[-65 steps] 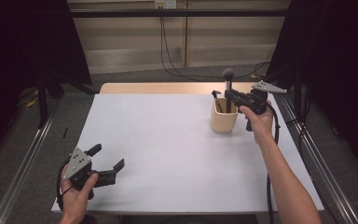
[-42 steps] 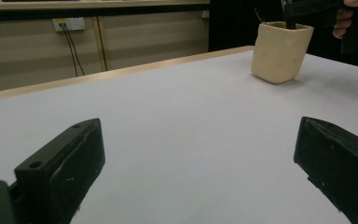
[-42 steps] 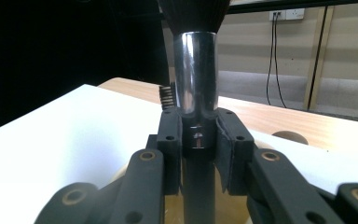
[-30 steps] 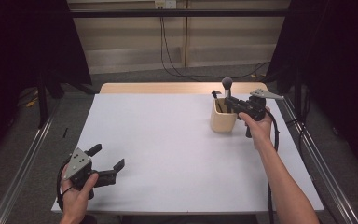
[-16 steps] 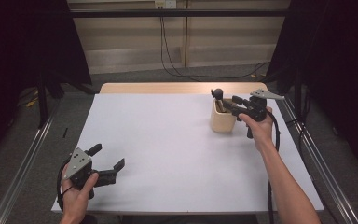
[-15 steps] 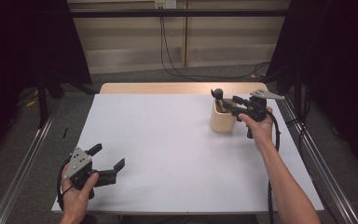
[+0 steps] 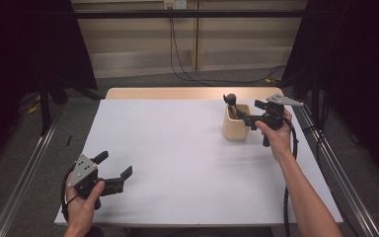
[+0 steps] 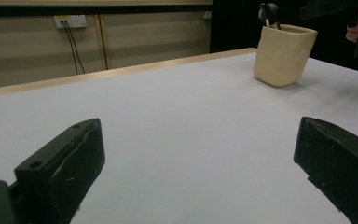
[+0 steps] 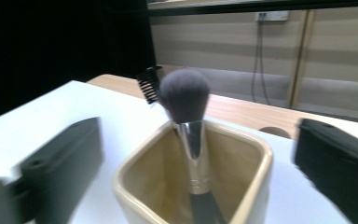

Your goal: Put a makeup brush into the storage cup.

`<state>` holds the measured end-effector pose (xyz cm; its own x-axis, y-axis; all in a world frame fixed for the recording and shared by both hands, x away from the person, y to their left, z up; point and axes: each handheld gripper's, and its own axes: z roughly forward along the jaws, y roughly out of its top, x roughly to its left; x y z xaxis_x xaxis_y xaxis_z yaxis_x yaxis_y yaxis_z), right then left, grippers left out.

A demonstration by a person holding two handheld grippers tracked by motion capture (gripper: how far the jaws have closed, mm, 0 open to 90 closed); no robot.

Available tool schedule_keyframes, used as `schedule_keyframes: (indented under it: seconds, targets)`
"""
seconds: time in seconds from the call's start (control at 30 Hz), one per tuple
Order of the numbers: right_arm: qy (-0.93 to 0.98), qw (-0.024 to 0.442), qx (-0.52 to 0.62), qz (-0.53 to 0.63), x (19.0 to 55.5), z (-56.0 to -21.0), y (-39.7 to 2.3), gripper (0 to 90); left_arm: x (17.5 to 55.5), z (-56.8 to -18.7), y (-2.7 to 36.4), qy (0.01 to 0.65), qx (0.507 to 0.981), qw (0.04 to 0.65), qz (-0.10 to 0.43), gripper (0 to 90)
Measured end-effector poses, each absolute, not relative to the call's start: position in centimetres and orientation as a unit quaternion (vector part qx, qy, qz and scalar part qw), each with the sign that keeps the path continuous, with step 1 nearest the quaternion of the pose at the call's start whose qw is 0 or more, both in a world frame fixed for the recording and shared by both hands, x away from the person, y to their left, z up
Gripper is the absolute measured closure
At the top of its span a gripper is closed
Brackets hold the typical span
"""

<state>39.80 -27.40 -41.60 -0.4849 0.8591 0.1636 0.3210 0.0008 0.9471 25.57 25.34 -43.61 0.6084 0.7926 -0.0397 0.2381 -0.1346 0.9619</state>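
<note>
R gripper (image 7: 244, 116) is hovering at the far right of the white table (image 7: 177, 163), right beside the cream square cup (image 7: 236, 127), w/ its jaws having just been opening and now standing wide apart; nothing is sitting between the pads, which are flanking the cup w/o pressing on it. In the right gripper view the cup (image 9: 191, 182) is filling the lower middle, one black jaw rising on each side of it, both apart from its walls. A makeup brush (image 9: 189, 135) w/ a dark fluffy head and shiny metal ferrule is standing bristles-up inside the cup, leaning against the near inner wall, its head poking well above the rim. Behind it a small black comb-type tool (image 9: 148, 84) is also sticking up from the cup, tilted toward the left of that view. From the high view the brush (image 7: 231, 100) is showing as a dark knob above the cup's rim. L gripper (image 7: 114, 173) is resting low at the near left corner of the table, well apart from the cup, held in the person's left hand (image 7: 81, 197); its jaws are also standing wide, nothing between them, just bare table. In the left gripper view the cup (image 8: 283, 55) is sitting far off at upper right, upright on the table.
</note>
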Motion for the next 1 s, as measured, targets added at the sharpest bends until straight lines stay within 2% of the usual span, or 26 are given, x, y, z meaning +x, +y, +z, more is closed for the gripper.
schedule_keyframes:
  seconds: [0.07,0.23,0.57,1.0]
  targets:
    - [0.658,0.258,0.448,0.547,39.6,-41.6,-27.4,0.0,25.6,-43.6,25.3,0.360,0.712,0.546,0.255,2.0]
    - [0.658,0.250,0.455,0.546,39.2,-41.4,-27.5,0.0,25.5,-43.5,25.4,0.358,0.710,0.548,0.258,2.0]
    - [0.658,0.264,0.450,0.544,38.1,-41.6,-27.2,0.0,25.7,-43.4,25.5,0.358,0.707,0.553,0.256,2.0]
    - [0.655,0.271,0.438,0.552,35.0,-41.1,-27.8,0.4,25.6,-43.4,25.6,0.364,0.703,0.556,0.254,2.0]
